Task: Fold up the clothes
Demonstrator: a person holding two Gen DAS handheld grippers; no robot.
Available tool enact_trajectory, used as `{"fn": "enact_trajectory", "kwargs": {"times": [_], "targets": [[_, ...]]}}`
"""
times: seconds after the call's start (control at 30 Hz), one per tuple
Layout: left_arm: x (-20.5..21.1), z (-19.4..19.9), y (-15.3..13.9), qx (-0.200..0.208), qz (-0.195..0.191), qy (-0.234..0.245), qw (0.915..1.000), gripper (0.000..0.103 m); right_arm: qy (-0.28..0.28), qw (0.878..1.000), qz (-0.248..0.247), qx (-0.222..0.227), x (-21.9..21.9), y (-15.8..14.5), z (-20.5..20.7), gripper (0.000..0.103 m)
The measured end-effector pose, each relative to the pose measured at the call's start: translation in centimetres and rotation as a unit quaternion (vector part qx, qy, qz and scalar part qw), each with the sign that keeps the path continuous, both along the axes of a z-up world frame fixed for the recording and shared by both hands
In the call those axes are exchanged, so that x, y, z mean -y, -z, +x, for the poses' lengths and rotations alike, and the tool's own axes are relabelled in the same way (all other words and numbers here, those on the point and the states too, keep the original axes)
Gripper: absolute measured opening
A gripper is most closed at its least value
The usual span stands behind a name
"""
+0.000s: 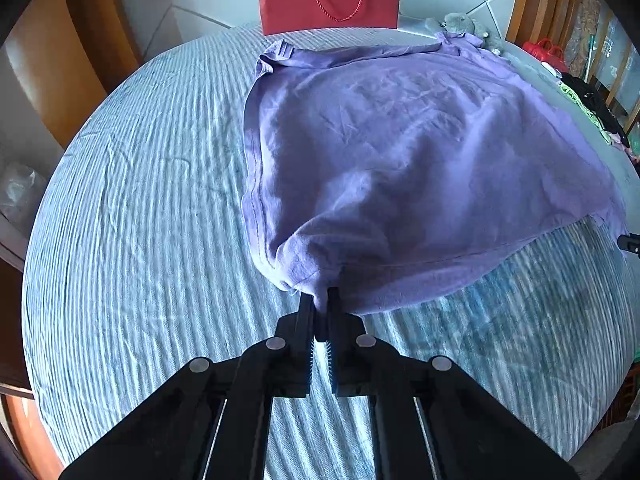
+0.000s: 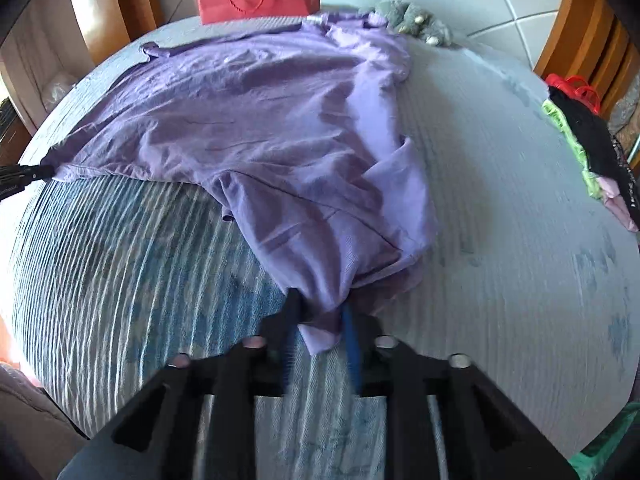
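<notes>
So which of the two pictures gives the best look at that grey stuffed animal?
The right wrist view: the grey stuffed animal lies in full at the bed's far edge, beyond the purple shirt. In the left wrist view the toy is smaller, partly hidden behind the shirt.

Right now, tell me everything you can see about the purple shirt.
The purple shirt is a wrinkled, soft knit garment spread across the striped blue bedcover. Its near edge is lifted off the bed, pinched at one corner by the left gripper and at the other by the right gripper. Its far end reaches toward a grey plush toy.
</notes>
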State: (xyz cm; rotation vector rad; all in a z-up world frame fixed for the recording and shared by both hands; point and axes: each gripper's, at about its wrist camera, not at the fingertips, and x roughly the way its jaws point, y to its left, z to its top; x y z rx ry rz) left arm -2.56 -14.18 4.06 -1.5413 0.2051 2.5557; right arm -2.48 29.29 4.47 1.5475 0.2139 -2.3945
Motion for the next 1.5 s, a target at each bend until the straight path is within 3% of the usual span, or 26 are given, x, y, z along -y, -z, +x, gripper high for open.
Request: {"fn": "enact_trajectory", "kwargs": {"times": [0.17, 0.27, 0.4, 0.53, 0.6, 0.63, 0.8, 1.13, 1.2, 1.27, 1.3, 1.33, 1.37, 1.4, 1.5], "targets": [[0.5, -3.3, -3.8, -0.033, 0.033, 0.003, 0.9989, 0.004, 0.02, 0.99, -0.136, -0.013, -3.0, -5.8, -3.3, 0.003], [0.8, -8.3, -4.4, -0.033, 0.04, -0.009, 0.9986, 0.004, 0.033, 0.984, -0.173, -0.03, -4.3, -8.5, -8.7, 0.003], [1.2, -14.0, -2.9, -0.014, 0.046, -0.061, 0.9969, 0.009, 0.065, 0.989, -0.131, -0.016, -4.0, -8.0, -17.2, 0.006], [1.8, -14.6, -2.8, -0.015, 0.055, -0.069, 0.996, 0.038, 0.064, 0.991, -0.117, -0.012, -4.6, -7.7, -17.0, 0.017], [2.2, -13.6, -3.2, -0.021, 0.061, -0.061, 0.996, 0.048, 0.064, 0.992, -0.11, -0.01, -4.8, -7.6, -17.0, 0.033], [2.4, -13.1, -3.3, -0.021, 0.062, -0.057, 0.9962, 0.05, 0.063, 0.992, -0.107, -0.009, -4.9, -7.5, -16.9, 0.034], [2.5, -12.4, -2.4, -0.012, 0.039, -0.036, 0.9985, 0.05, 0.063, 0.993, -0.095, 0.004, -5.2, -6.8, -16.6, 0.035], [1.5, -16.8, 0.1, -0.001, 0.027, -0.041, 0.9988, 0.05, 0.067, 0.991, -0.104, 0.057, -3.4, -3.4, -15.4, 0.035], [1.1, -17.3, 0.6, 0.006, 0.022, -0.044, 0.9988, 0.049, 0.068, 0.991, -0.101, 0.059, -3.0, -3.2, -15.6, 0.042], [0.9, -17.4, 0.8, 0.006, 0.019, -0.049, 0.9986, 0.028, 0.072, 0.991, -0.09, 0.062, -2.7, -2.7, -16.1, 0.045], [0.7, -17.3, 0.7, 0.004, 0.012, -0.054, 0.9985, 0.008, 0.074, 0.991, -0.088, 0.065, -2.6, -2.3, -16.4, 0.045], [0.6, -17.1, 0.5, 0.0, 0.006, -0.058, 0.9983, 0.003, 0.075, 0.991, -0.09, 0.067, -2.5, -1.9, -16.7, 0.044], [0.5, -16.8, 0.2, -0.008, 0.005, -0.062, 0.9981, 0.003, 0.075, 0.99, -0.093, 0.069, -2.4, -1.6, -17.1, 0.031], [0.5, -16.4, -0.3, -0.017, 0.004, -0.065, 0.9978, 0.002, 0.076, 0.989, -0.1, 0.073, -2.5, -1.3, -17.2, 0.006], [1.0, -13.9, -2.9, -0.049, 0.008, -0.069, 0.9964, 0.002, 0.077, 0.987, -0.126, 0.059, -2.8, -2.5, -15.9, 0.006]]}}
